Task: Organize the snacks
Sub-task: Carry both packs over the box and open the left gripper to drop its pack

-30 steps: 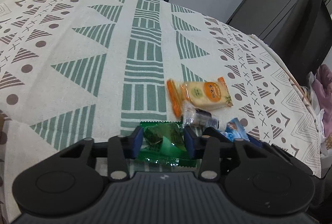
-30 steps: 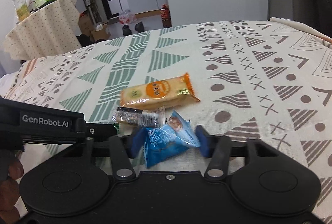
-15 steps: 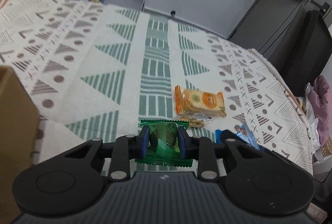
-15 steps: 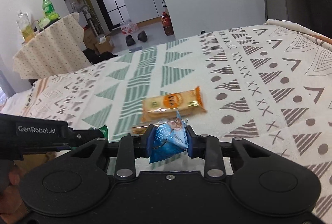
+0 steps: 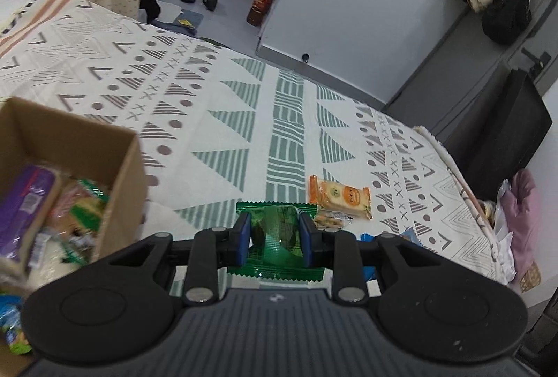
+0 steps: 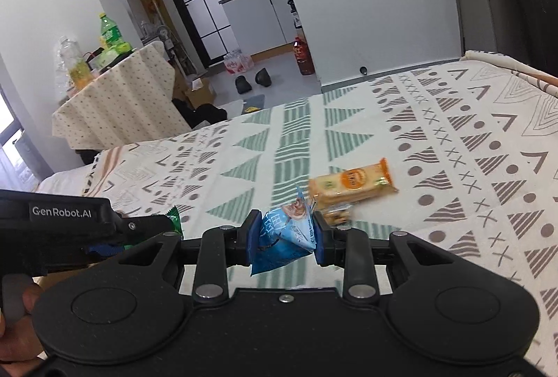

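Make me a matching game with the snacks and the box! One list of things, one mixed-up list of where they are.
Things:
1. green packet
2. blue packet
3. orange cracker pack
4. cardboard box

Places:
A. lying on the patterned cloth, nobody holding it
B. squeezed in the left gripper
C. standing on the left, with snacks inside
D. squeezed in the right gripper

Pairs: 1-B, 2-D, 3-A, 4-C
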Action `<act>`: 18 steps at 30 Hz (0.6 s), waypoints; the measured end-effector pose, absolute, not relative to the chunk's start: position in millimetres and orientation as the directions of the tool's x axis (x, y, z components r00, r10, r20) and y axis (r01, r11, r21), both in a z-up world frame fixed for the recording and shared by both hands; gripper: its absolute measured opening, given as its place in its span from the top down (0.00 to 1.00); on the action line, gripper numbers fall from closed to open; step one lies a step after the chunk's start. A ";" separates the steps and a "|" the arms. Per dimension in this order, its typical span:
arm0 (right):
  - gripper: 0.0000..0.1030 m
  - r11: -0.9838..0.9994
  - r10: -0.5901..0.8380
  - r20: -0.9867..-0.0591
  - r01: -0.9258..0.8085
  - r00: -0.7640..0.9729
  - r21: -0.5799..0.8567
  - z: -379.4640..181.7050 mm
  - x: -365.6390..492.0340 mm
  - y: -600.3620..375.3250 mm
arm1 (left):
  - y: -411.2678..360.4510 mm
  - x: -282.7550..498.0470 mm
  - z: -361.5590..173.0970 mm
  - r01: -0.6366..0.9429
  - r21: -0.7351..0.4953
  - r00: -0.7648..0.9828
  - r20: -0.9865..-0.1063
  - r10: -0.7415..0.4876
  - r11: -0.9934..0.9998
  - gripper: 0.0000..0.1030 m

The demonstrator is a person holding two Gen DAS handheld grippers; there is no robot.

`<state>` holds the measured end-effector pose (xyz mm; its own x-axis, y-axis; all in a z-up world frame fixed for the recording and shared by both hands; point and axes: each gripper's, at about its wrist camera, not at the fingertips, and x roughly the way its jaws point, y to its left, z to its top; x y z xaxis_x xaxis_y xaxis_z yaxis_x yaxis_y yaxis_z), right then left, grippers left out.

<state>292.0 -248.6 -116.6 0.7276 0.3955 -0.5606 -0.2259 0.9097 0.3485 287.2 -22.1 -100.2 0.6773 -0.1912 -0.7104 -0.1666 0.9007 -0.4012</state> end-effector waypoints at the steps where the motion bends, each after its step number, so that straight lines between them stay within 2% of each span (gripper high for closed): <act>1: 0.71 0.909 0.398 -0.560 -0.229 0.727 0.349 -114.1 288.8 -245.1 | -18.8 283.5 -97.2 -0.172 -0.407 0.682 -0.706 -0.190 0.897 0.73; 18: 0.71 0.889 0.450 -0.540 -0.298 0.712 0.348 -69.7 253.3 -180.8 | 41.1 242.1 -54.7 -0.266 -0.460 0.754 -0.647 -0.115 0.847 0.73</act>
